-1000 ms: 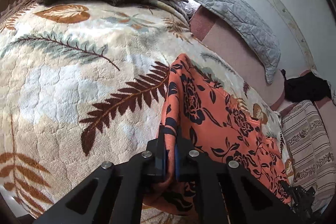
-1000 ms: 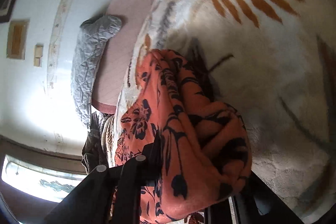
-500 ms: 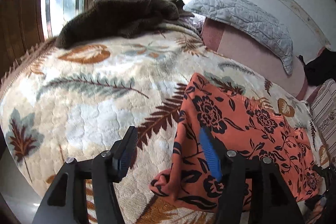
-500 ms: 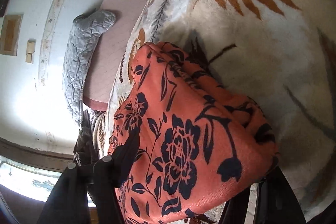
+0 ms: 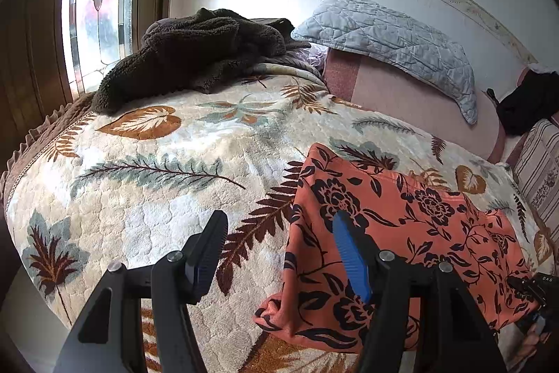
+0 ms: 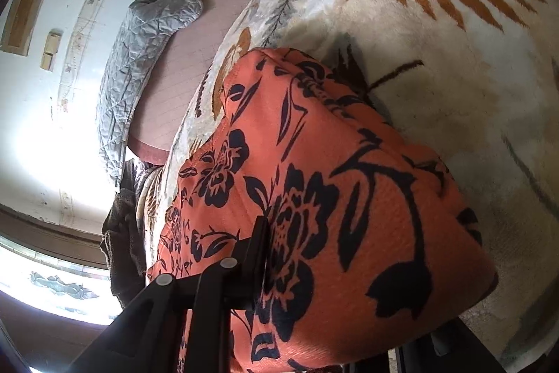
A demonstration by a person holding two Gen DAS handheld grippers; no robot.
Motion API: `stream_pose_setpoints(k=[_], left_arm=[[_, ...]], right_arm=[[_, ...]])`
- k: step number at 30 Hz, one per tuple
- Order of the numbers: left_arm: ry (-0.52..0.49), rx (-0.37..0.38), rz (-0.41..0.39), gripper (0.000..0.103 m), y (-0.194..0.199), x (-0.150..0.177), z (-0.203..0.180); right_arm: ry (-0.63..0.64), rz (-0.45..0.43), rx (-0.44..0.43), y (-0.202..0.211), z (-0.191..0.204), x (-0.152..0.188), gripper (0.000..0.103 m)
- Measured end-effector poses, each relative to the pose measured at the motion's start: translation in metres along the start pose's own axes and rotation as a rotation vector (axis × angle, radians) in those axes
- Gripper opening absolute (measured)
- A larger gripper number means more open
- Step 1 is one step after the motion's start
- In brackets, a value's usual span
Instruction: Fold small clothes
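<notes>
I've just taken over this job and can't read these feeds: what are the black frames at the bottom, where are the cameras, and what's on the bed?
There is no robot arm. A person holds a two-finger gripper in each hand, and a fisheye camera on each looks along its fingers. The left-wrist view shows the left gripper, its jaws just opened and empty, over a leaf-patterned blanket. The orange floral garment lies under one finger. In the right-wrist view the right gripper, its jaws just closing, appears to pinch a fold of that garment, which hides one finger. A brown fleece heap and a grey pillow lie behind.
</notes>
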State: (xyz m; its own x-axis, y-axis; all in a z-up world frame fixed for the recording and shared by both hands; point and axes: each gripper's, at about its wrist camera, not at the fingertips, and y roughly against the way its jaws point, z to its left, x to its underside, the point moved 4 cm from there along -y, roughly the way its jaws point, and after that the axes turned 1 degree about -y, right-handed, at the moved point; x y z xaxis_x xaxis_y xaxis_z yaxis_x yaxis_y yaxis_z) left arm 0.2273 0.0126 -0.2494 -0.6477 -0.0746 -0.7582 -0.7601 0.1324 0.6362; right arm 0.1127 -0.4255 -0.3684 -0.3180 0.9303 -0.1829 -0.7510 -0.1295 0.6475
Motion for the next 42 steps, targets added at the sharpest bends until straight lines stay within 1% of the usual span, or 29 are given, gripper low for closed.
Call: stream_pose_setpoints(k=[2,8,13,18,25,30,31,33,35,38,39,42], left_arm=[[0.009,0.000,0.008,0.063,-0.002,0.000,0.002],[0.009,-0.015,0.033,0.063,-0.009,0.003,0.005],[0.005,-0.027,0.043,0.063,-0.013,0.004,0.006],[-0.006,-0.041,0.064,0.063,-0.022,0.006,0.004],[-0.014,-0.056,0.095,0.063,-0.034,0.010,0.001],[-0.020,-0.062,0.110,0.063,-0.040,0.013,-0.001],[-0.022,-0.063,0.114,0.063,-0.041,0.014,-0.002],[-0.027,-0.065,0.122,0.063,-0.043,0.015,-0.002],[-0.028,-0.067,0.136,0.063,-0.047,0.017,-0.002],[-0.025,-0.067,0.156,0.063,-0.051,0.019,-0.002],[-0.025,-0.068,0.162,0.063,-0.053,0.020,-0.002],[-0.028,-0.072,0.171,0.063,-0.055,0.022,-0.003]], right_arm=[[-0.037,0.012,-0.012,0.000,-0.004,0.000,0.027],[-0.060,0.008,-0.018,-0.001,-0.006,-0.001,0.032],[-0.062,-0.004,-0.032,-0.001,-0.006,-0.001,0.032],[-0.020,-0.023,-0.010,-0.001,0.001,-0.004,0.031],[-0.012,-0.023,-0.024,-0.003,0.005,-0.008,0.030],[-0.048,-0.005,-0.038,-0.006,0.001,-0.010,0.030],[-0.058,0.000,-0.041,-0.007,0.000,-0.010,0.032],[-0.089,0.014,-0.045,-0.008,-0.004,-0.010,0.032],[-0.117,0.025,-0.060,-0.009,-0.007,-0.011,0.037],[-0.134,0.024,-0.103,-0.008,-0.007,-0.012,0.054],[-0.128,0.020,-0.101,-0.007,-0.005,-0.012,0.056],[-0.105,0.008,-0.097,-0.007,-0.003,-0.011,0.056]])
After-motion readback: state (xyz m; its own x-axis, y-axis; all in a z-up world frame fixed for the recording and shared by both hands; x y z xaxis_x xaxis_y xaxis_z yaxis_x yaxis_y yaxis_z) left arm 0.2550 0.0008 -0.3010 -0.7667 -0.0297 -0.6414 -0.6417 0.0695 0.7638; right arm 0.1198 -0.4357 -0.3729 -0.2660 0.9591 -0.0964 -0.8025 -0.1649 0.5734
